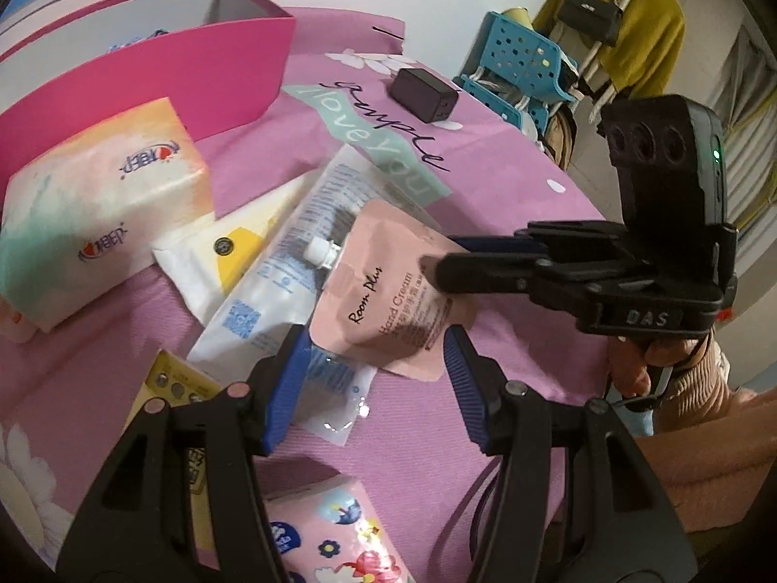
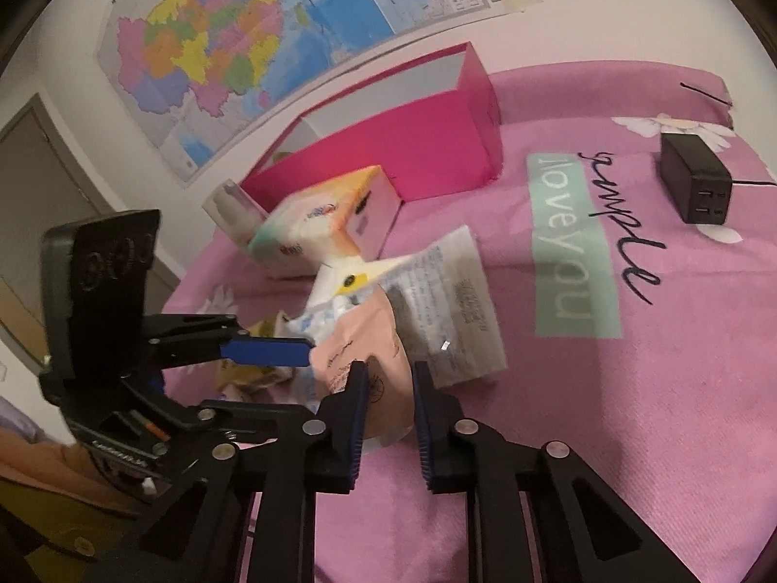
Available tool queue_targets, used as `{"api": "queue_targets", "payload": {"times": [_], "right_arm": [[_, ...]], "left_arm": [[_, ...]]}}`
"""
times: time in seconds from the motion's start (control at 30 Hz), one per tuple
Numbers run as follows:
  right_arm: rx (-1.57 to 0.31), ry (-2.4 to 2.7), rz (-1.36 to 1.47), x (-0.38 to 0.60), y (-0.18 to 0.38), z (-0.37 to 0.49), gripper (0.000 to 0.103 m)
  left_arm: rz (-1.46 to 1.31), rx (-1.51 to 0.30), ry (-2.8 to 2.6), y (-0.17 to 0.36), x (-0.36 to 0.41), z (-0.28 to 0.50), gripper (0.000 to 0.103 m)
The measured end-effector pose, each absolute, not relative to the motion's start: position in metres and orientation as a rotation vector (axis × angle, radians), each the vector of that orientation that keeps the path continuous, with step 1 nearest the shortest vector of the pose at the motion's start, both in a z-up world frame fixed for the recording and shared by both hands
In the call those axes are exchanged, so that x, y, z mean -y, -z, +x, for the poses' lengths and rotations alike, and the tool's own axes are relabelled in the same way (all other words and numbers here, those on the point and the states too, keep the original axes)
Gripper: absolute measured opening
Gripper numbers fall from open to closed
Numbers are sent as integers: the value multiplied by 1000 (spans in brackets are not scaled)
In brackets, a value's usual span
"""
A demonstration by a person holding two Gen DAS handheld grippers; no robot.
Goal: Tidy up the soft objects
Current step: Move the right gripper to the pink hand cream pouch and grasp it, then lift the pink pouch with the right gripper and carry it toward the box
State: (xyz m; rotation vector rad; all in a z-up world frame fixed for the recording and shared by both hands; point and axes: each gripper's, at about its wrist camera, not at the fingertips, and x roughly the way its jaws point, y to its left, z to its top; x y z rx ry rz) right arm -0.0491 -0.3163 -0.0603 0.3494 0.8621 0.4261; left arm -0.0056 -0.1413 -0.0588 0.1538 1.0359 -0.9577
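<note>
The step in hand looks like lifting the hand cream pouch (image 1: 388,301) out of the heap of soft packs on the pink cloth (image 1: 510,170), right of centre in the left wrist view. The right gripper (image 1: 437,265) comes in from the right, its jaws narrow and pinching the pouch's edge. The left gripper (image 1: 374,379) hovers over the pouch's near edge, jaws half open and empty. Next, I'd guess, comes a lift clear of the tubes beneath, then a carry to the pink box (image 1: 194,73) at upper left.
</note>
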Motion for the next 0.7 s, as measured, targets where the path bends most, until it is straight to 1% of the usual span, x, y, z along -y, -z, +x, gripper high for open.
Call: {"api": "queue_targets", "payload": {"times": [0.07,0.1,0.17,0.33,0.7], "right_arm": [[-881,-439,345,311,62,-45,17],[-882,-444,358,310,64,-43,20],[-884,-475,359,306,67,-39,20],[-848,-500,395,304,63,-39,11],[-731,-542,464,314,25,-27,6]], "left_arm": [[148,-1034,950,59,140,-4,58],[142,-1035,948,58,139,-3,58],[148,-1025,932,57,138,-2,58],[116,-1038,915,57,130,4,58],[68,-1011,994,39,122,12,58]]}}
